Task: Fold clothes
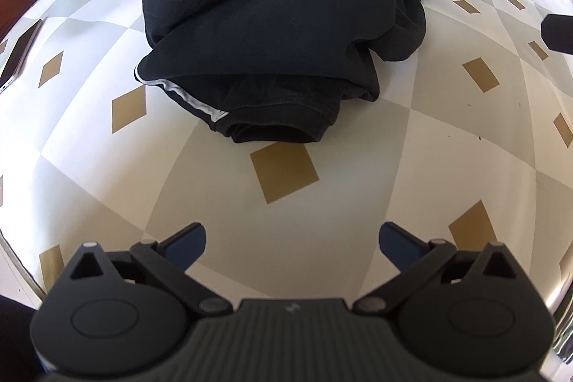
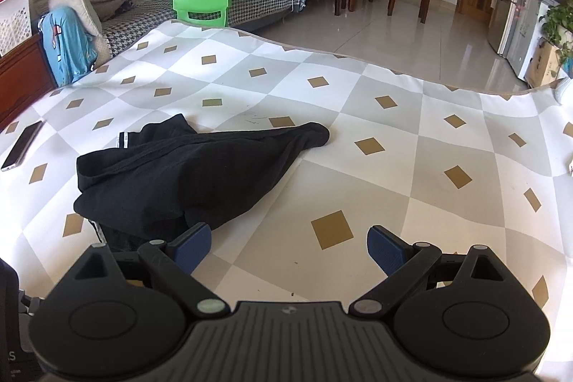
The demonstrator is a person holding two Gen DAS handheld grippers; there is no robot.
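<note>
Cloth (image 1: 447, 138) comes first: the checked cover spreads flat across the whole work surface, which gives you a smooth, open place to lay a garment out, and most of it is bare on your right side.

Next, the garment (image 1: 272, 38) itself, your task's thing. It lies heaped near the middle of the cloth, black, with a thin white stripe (image 1: 186, 97) along one hem. It is bunched and doubled over itself, not spread, so by my reading the folding has not started and the first job is to open it flat. In the right view one end (image 2: 311, 134) tapers out toward the far side (a sleeve or a leg, I cannot tell which), and that loose end looks like an easy place to take hold.

Your left gripper (image 1: 292, 244) hangs above bare cloth, short of the garment's near hem, with its blue pads (image 1: 188, 244) spread wide and nothing between them. Your right gripper (image 2: 288, 244) is likewise parted and empty; it sits just beside the garment's near right edge, its left pad (image 2: 191, 247) over the dark fabric in the picture, though contact cannot be judged. Both seem poised for a first grab.

Smallest, a phone (image 2: 22, 145) lies at the cloth's left edge, well apart from the garment, so it should not get in your way.
</note>
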